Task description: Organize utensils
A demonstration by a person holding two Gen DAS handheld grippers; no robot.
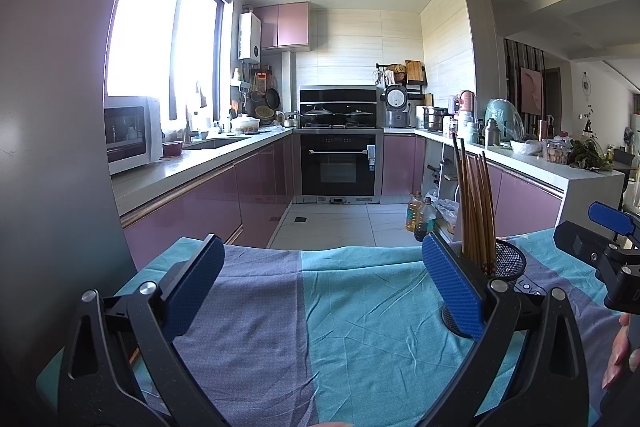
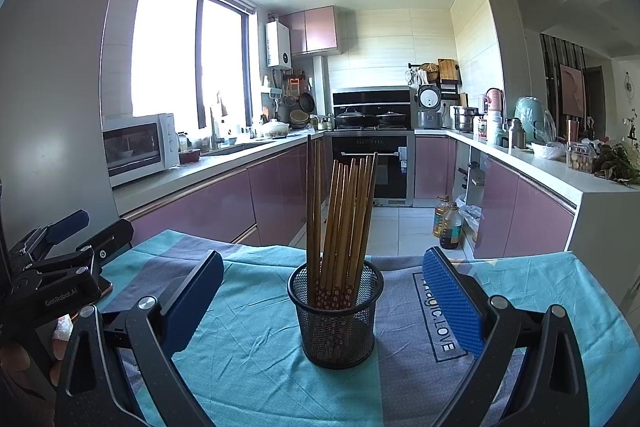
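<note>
While upright in one mesh cup (image 2: 336, 323) — approx. ten chopsticks (image 2: 340, 219).

My left gripper (image 1: 324, 287) hangs wide open over the teal and grey cloth (image 1: 360, 327), nothing between its fingers. Behind my right-hand finger, toward the table's far right corner, the mesh holder (image 1: 508, 261) stands full of upright chopsticks (image 1: 476, 203). My right gripper (image 1: 608, 247) pokes in at the right edge.

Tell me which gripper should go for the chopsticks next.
Right. The mesh holder with the chopsticks stands centred between its open fingers; the left gripper faces bare cloth, holder off to its side.
</note>
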